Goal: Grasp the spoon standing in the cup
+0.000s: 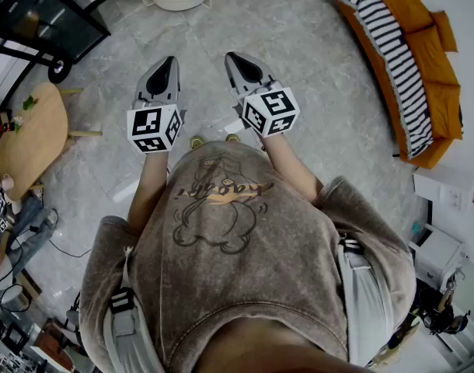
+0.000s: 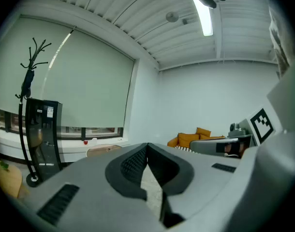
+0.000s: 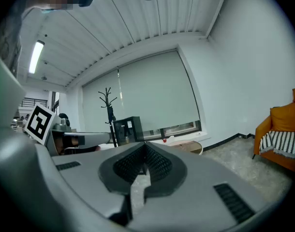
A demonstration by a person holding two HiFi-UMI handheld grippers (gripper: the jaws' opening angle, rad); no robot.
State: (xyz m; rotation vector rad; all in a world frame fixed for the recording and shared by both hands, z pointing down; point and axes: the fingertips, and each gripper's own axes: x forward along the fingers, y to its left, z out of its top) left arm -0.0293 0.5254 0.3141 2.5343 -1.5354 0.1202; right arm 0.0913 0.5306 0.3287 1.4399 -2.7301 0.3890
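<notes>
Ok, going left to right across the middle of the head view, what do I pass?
First the round wooden table → left gripper → right gripper → orange sofa.

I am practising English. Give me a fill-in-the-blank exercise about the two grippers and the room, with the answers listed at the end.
1. The left gripper and the right gripper both have their fingers ____, with nothing between them.
2. The sofa at the person's right is ____ in colour.
3. The blanket lying on the sofa has black and white ____.
4. The round table at the person's left has a top made of ____.

Missing words: closed; orange; stripes; wood
</notes>
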